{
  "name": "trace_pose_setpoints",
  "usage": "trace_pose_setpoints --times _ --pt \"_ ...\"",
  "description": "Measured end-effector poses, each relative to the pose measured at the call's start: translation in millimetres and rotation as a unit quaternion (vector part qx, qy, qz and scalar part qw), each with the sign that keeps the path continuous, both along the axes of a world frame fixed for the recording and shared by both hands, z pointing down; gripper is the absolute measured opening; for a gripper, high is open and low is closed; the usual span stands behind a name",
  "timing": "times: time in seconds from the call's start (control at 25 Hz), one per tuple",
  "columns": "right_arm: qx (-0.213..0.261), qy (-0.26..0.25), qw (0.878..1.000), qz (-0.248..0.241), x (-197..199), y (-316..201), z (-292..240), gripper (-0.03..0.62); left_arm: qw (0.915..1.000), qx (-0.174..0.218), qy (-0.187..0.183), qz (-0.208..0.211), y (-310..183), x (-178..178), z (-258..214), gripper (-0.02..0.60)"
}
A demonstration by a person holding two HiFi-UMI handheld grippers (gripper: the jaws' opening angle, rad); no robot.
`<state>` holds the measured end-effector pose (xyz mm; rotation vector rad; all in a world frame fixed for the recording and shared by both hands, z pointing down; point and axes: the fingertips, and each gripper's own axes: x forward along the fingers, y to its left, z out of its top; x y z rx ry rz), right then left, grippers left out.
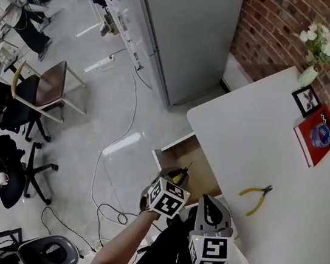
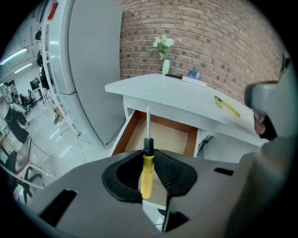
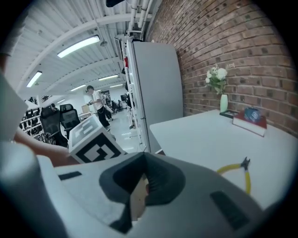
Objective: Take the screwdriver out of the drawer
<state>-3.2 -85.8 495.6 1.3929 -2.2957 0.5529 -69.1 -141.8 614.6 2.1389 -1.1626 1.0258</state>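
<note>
My left claw [image 2: 148,155] pinching the yellow handle of the screwdriver [image 2: 146,179], shaft pointing far, lifted over the open drawer [image 2: 126,134] under the white table [image 2: 177,95], my right claw [image 3: 142,176] pressed together and empty, yellow pliers [image 3: 247,179] on the table at right.

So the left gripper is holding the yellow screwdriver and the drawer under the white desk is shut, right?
Not quite. The drawer is open, not shut: the left gripper view shows its wooden inside under the white desk. The left gripper does hold the yellow screwdriver, gripped by its handle.
</note>
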Motion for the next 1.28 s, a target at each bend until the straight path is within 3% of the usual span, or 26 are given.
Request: trace_pose_setpoints --times 0.52,0.8,1.28 --pt "0.027 -0.003 0.998 -0.049 -23 -6 -32 0.002 0.9955 0.046 0.023 -0.08 23 -37 -73 0.066" --pt "0.035 -0.004 0.997 -0.071 -33 -5 -48 0.002 0.9863 0.085 0.051 -0.132 34 -59 -115 0.066" --pt "0.048 -0.013 0.994 -0.093 -43 -5 -72 0.002 0.9698 0.136 0.065 -0.192 69 -91 -164 0.066"
